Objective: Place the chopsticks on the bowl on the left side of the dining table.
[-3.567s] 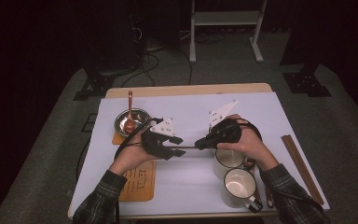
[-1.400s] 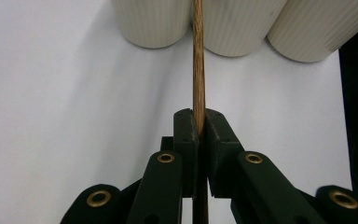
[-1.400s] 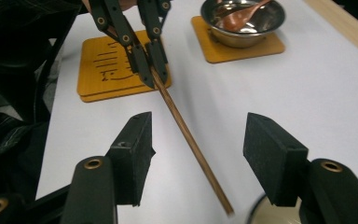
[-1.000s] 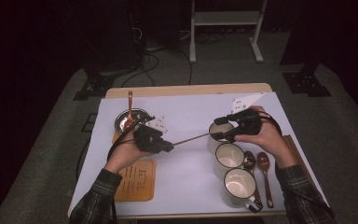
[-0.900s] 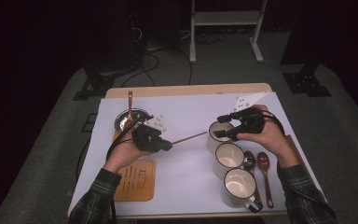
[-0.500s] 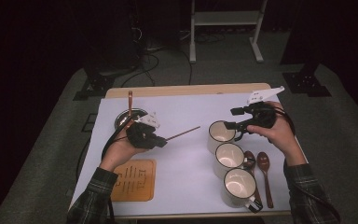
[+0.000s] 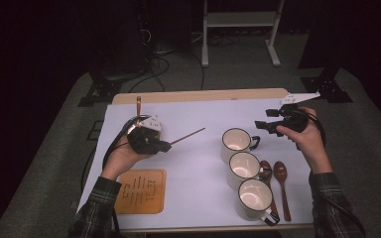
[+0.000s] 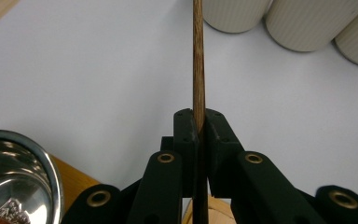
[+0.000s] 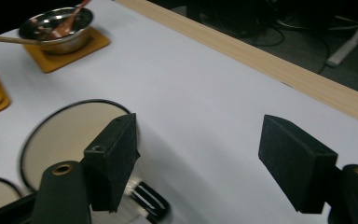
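My left gripper (image 7: 164, 146) is shut on a thin wooden stick (image 7: 188, 135) that juts right toward the mugs. In the left gripper view the stick (image 8: 198, 65) runs straight up from the closed jaws. My right gripper (image 7: 264, 121) hovers at the back right, just right of the rear mug (image 7: 236, 143). Its jaws have just been opening and stand wide. In the right gripper view the gripper (image 9: 205, 158) has nothing between its pads (image 9: 116, 151), and the cream mug (image 9: 60, 140) lies below its left jaw.
Two more cream mugs (image 7: 245, 168) (image 7: 254, 198) line up toward the front, with two wooden spoons (image 7: 282, 181) beside them. A steel bowl (image 9: 56, 25) with a spoon in it sits on an orange coaster. A second orange coaster (image 7: 141, 191) lies front left.
The right gripper let go of the stick's far end, opened, and moved right and back. The left gripper kept the stick and drew it slightly left.
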Demonstrator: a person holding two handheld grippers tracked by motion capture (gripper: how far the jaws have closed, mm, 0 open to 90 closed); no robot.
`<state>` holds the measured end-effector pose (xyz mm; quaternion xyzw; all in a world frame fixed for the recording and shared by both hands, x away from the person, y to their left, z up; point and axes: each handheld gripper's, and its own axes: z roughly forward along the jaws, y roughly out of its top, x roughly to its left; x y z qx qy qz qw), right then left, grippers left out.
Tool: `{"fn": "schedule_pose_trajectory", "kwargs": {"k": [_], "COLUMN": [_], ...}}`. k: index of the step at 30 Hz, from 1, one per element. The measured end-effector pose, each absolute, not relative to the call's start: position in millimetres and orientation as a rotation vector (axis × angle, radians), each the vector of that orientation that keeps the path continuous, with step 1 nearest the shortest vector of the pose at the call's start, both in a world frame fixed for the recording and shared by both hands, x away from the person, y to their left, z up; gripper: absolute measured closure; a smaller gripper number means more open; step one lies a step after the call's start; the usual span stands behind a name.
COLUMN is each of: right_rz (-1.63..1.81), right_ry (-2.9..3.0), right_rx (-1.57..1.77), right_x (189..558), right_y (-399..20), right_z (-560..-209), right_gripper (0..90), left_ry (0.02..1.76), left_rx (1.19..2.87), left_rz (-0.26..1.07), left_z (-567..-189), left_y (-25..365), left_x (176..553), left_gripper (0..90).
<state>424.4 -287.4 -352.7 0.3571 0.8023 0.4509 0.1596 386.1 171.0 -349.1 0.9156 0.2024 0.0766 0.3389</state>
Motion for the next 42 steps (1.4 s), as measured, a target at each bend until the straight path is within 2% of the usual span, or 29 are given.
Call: {"fn": "schedule_pose_trajectory", "kwargs": {"k": [18, 32, 42], "right_rz": [1.128, 1.043, 0.996], "right_ry": [2.206, 2.192, 2.164], "right_rx": [1.231, 1.316, 1.341], "right_x": [446.9, 451.8, 449.1], "right_y": [-313.2, -309.7, -307.2], "right_z": [-408.3, -447.5, -459.3], "right_gripper": [24.6, 22.2, 21.7], "left_ry": [0.621, 0.694, 0.744], "left_rx": [2.340, 2.340, 2.370], "left_rz": [0.270, 0.317, 0.344], "left_z": [-341.3, -340.9, -347.1], "left_y": [195.7, 216.9, 226.2], "left_x": [408.4, 434.8, 452.9], "left_gripper": [83.7, 83.7, 83.7]}}
